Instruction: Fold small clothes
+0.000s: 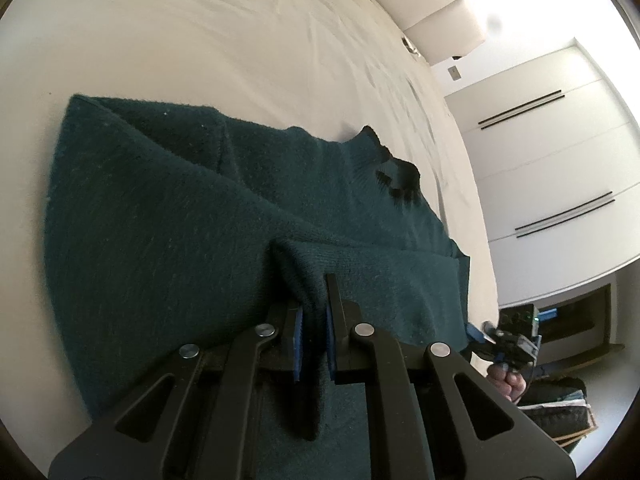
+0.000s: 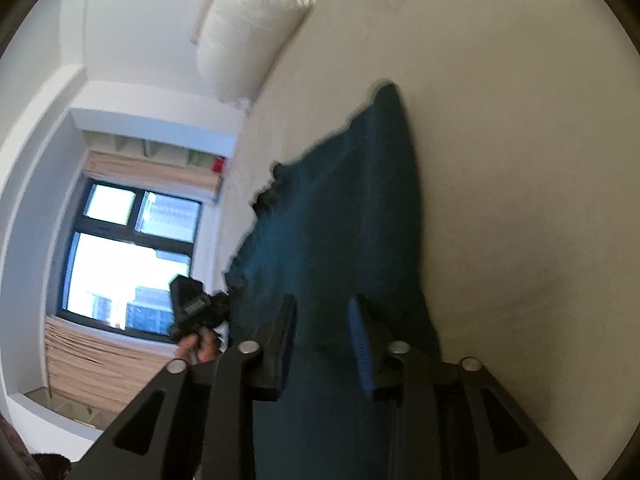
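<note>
- Left wrist view: left gripper (image 1: 314, 304) nearly closed, blue pads pinching a raised ridge of the dark teal sweater (image 1: 160, 220).
- Sweater lies on the white bed sheet (image 1: 200, 32), partly folded, one layer lapped diagonally over the body; black collar (image 1: 394, 172) at the far end.
- Right gripper (image 1: 486, 330) small at right edge, at the sweater's corner; jaw state can't tell here. White wardrobe (image 1: 560, 152) behind.
- Right wrist view (blurry): right gripper (image 2: 322, 320) jaws apart w/ sweater (image 2: 340, 208) fabric between them; whether they clamp it, can't tell.
- Left gripper (image 2: 196, 308) at sweater's left edge, window (image 2: 128, 256) behind. White bedding roll (image 2: 248, 28) at top.
</note>
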A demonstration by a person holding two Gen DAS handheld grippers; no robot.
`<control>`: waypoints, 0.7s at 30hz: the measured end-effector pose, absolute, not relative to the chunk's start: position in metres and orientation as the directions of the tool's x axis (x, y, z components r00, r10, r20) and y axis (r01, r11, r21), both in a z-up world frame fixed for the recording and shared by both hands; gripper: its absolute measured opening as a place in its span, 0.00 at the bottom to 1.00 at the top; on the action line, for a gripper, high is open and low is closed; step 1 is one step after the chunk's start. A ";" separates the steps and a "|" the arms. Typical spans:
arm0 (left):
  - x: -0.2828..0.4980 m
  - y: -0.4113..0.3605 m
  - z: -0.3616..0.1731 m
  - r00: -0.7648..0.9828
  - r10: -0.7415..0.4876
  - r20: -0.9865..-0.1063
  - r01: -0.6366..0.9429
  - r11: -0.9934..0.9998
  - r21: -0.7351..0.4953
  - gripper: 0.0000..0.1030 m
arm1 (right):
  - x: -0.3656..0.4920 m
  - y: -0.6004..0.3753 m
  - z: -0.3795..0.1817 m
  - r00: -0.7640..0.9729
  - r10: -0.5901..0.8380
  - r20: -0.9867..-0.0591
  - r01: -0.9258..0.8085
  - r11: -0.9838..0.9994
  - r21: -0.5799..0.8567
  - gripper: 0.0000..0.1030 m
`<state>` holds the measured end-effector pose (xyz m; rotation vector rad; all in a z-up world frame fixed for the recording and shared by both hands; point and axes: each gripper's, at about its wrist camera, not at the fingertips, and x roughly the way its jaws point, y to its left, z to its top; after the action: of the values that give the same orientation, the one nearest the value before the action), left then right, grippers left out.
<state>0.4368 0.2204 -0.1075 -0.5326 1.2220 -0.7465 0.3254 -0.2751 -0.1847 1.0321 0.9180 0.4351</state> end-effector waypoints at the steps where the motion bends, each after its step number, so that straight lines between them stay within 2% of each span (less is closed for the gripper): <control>1: 0.434 0.221 -0.105 0.173 -0.748 -0.640 0.220 0.663 -0.716 0.09 | 0.327 -0.273 -0.185 0.562 0.696 -0.447 0.095 0.482 0.871 0.41; 4: 0.426 0.226 -0.092 0.223 -0.717 -0.660 0.228 0.697 -0.680 0.14 | 0.334 -0.267 -0.195 0.534 0.693 -0.484 0.097 0.519 0.849 0.42; 5: 0.424 0.230 -0.088 0.241 -0.712 -0.659 0.229 0.702 -0.675 0.15 | 0.334 -0.266 -0.200 0.526 0.689 -0.498 0.099 0.532 0.841 0.36; 6: 0.420 0.235 -0.084 0.259 -0.710 -0.655 0.226 0.704 -0.673 0.16 | 0.333 -0.266 -0.203 0.527 0.676 -0.514 0.119 0.540 0.833 0.24; 7: 0.417 0.240 -0.082 0.267 -0.706 -0.656 0.223 0.707 -0.671 0.19 | 0.330 -0.268 -0.201 0.531 0.666 -0.524 0.144 0.539 0.830 0.23; 8: 0.413 0.244 -0.080 0.273 -0.699 -0.661 0.222 0.715 -0.663 0.22 | 0.326 -0.267 -0.193 0.544 0.662 -0.516 0.130 0.540 0.831 0.27; 9: 0.406 0.249 -0.077 0.284 -0.688 -0.668 0.230 0.725 -0.649 0.24 | 0.323 -0.264 -0.186 0.558 0.658 -0.505 0.106 0.547 0.830 0.42; 11: 0.393 0.256 -0.073 0.293 -0.682 -0.670 0.243 0.731 -0.638 0.31 | 0.317 -0.255 -0.179 0.564 0.657 -0.501 0.063 0.571 0.819 0.63; 12: 0.384 0.261 -0.071 0.298 -0.680 -0.671 0.244 0.733 -0.635 0.34 | 0.318 -0.252 -0.181 0.551 0.653 -0.519 0.067 0.585 0.808 0.63; 13: 0.378 0.264 -0.070 0.303 -0.680 -0.668 0.242 0.733 -0.636 0.51 | 0.317 -0.249 -0.183 0.546 0.644 -0.536 0.076 0.599 0.797 0.63; 14: 0.367 0.270 -0.068 0.322 -0.678 -0.661 0.234 0.733 -0.638 0.62 | 0.315 -0.248 -0.181 0.554 0.633 -0.541 0.086 0.603 0.793 0.62; 18: 0.326 0.293 -0.055 0.359 -0.684 -0.635 0.225 0.724 -0.652 0.65 | 0.297 -0.239 -0.160 0.582 0.612 -0.536 0.087 0.608 0.789 0.63; 21: 0.294 0.307 -0.047 0.352 -0.668 -0.656 0.242 0.742 -0.626 0.65 | 0.268 -0.222 -0.143 0.582 0.613 -0.535 0.037 0.637 0.770 0.63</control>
<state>0.2939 0.3069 -0.0472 -0.4658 1.0573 -0.6167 0.2683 -0.2224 -0.1429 0.8283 0.9019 0.3849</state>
